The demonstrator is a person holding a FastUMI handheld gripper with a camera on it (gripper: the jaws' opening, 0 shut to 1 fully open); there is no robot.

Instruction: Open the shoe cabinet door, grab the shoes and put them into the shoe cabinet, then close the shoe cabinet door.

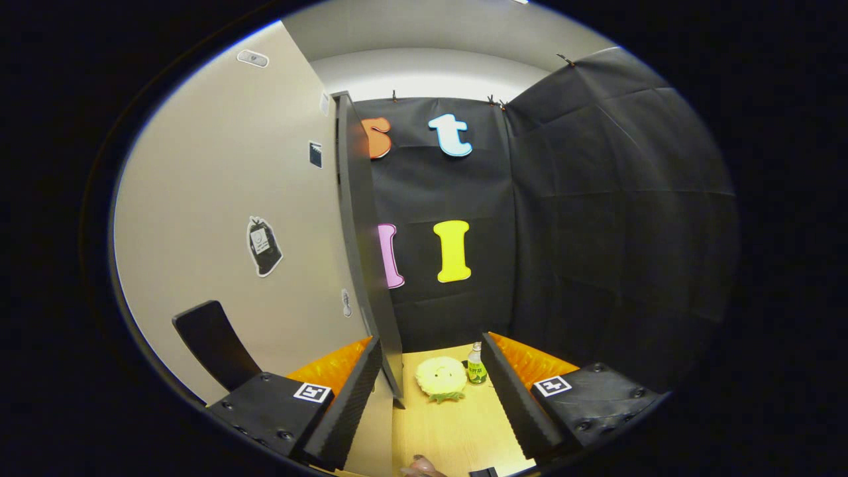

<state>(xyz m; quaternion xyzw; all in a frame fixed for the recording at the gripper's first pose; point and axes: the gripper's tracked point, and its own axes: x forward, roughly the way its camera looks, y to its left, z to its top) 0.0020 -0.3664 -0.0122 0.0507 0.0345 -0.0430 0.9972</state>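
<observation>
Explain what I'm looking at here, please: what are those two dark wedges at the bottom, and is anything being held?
This is no robot arm. A person carries a hand-held two-finger tool, and the camera rides on it, looking forward along its fingers. The two wedges are those fingers, spread apart and holding nothing. Between and just beyond them lies a light wooden surface with a round yellow plush toy and a small green bottle beside it. The tall beige cabinet door stands to the left, seen almost edge-on next to the left finger. A fingertip shows below.

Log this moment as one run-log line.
gripper: open, holding nothing | door: edge between fingers | table: plush, bottle ahead | shoes: unseen
</observation>
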